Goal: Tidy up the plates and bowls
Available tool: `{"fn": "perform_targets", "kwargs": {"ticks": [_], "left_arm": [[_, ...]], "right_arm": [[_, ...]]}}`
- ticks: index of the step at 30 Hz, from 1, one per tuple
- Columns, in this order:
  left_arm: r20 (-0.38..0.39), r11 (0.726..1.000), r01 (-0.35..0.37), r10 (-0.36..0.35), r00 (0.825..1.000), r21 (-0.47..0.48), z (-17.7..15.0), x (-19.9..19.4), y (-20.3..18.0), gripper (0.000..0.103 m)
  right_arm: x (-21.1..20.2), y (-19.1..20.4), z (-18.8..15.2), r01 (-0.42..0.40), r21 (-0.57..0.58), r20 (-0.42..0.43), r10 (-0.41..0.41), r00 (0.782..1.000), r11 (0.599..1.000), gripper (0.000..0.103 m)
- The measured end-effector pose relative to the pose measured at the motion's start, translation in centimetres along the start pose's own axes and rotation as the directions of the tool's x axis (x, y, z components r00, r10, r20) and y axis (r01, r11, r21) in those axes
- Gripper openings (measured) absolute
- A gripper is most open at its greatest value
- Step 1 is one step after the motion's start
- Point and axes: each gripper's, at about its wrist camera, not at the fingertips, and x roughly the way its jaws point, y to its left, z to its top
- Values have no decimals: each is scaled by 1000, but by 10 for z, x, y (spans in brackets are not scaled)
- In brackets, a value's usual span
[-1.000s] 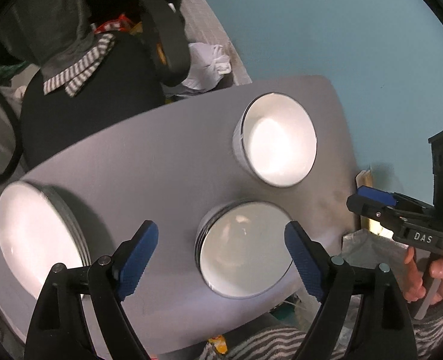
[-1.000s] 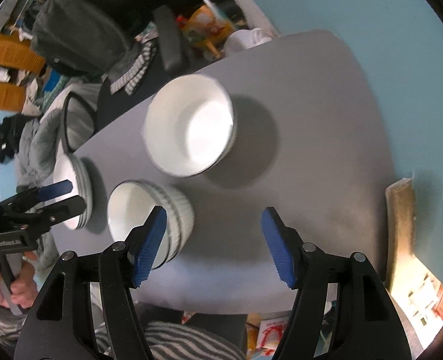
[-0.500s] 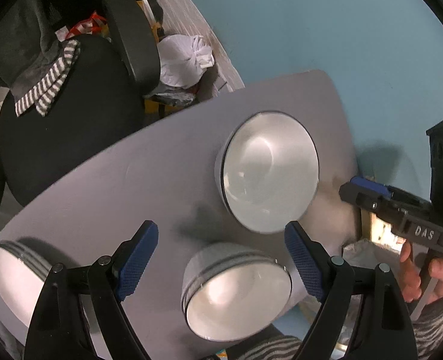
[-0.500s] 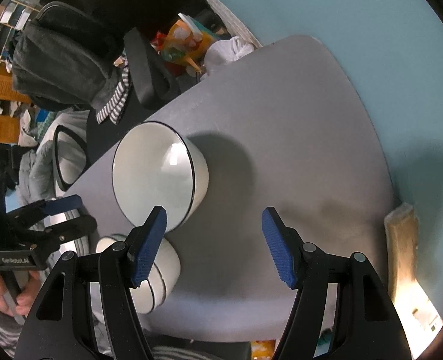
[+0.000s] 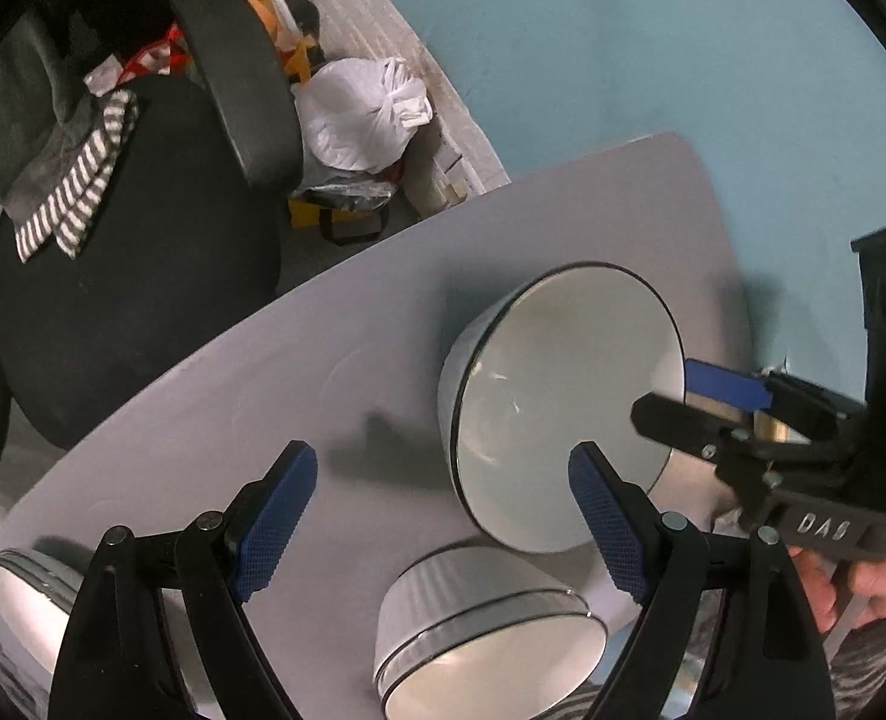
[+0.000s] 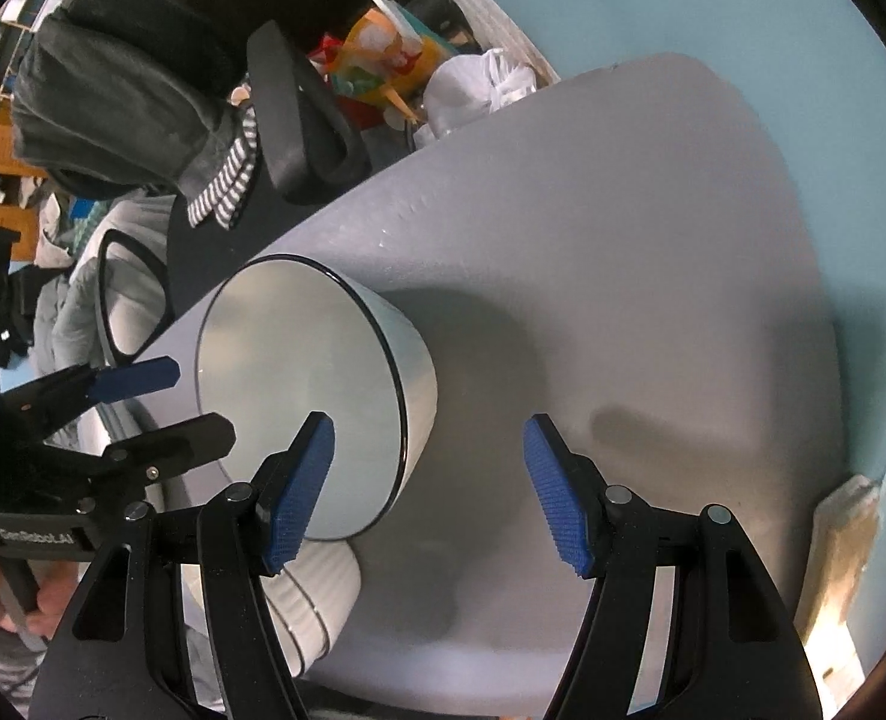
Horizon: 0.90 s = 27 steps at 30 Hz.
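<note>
A large white bowl (image 5: 563,396) (image 6: 299,372) with a black rim stands on the grey table (image 5: 251,396) (image 6: 623,276). Just in front of it sit stacked ribbed white bowls (image 5: 485,630) (image 6: 317,606). A stack of white plates (image 5: 23,582) lies at the lower left of the left wrist view. My left gripper (image 5: 443,519) (image 6: 167,405) hangs open by the big bowl's left rim, holding nothing. My right gripper (image 6: 428,492) (image 5: 701,405) is open too, one pad over the bowl's inside and the other outside its right wall.
A black office chair (image 5: 131,300) with a striped garment (image 5: 77,192) stands beyond the table's far edge, with a white plastic bag (image 5: 365,114) and clutter beside it. A light blue wall lies behind. A cardboard piece (image 6: 839,558) leans at the table's right edge.
Both grippers have sunk and moved toward the big bowl, which now fills more of each view. The ribbed bowls and plates have slid toward the lower edge. The jaws kept their width.
</note>
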Motion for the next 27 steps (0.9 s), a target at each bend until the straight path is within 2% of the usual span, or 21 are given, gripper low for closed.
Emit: {"fn": "perform_targets", "kwargs": {"ticks": [3,5,9,15,17,18,20,22,27], "left_arm": [[-12,1000,4,-4,1000,-22,3,7,2,81],[-22,1000,-8,7,1000,-23,4,10,2,63],[-47,1000,-4,3,999,-14,6,18,-1,60],[-57,999,30,-32,998,-39,8,25,0,37],[-60,999,31,-33,998,-36,10,27,0,23],[-58,999,25,-27,998,-33,10,27,0,22],[-45,1000,9,-10,999,-28,11,25,0,17],[-38,999,23,-25,999,-37,12,24,2,14],[-39,997,49,-51,998,-57,13,24,4,12]], "right_arm": [[6,0,2,6,-7,-11,-6,1000,1000,66],[10,2,3,6,-17,-23,-6,1000,1000,66],[15,1,5,11,-19,-34,-12,999,1000,66],[18,0,7,0,-7,-52,-1,999,1000,44],[20,1,8,1,-3,-61,-1,998,1000,39],[20,1,8,0,-1,-62,0,998,1000,38],[21,2,8,-2,1,-66,2,998,1000,28],[22,2,8,-12,5,-72,12,997,1000,21],[23,3,7,11,-1,-68,-11,998,1000,13]]}}
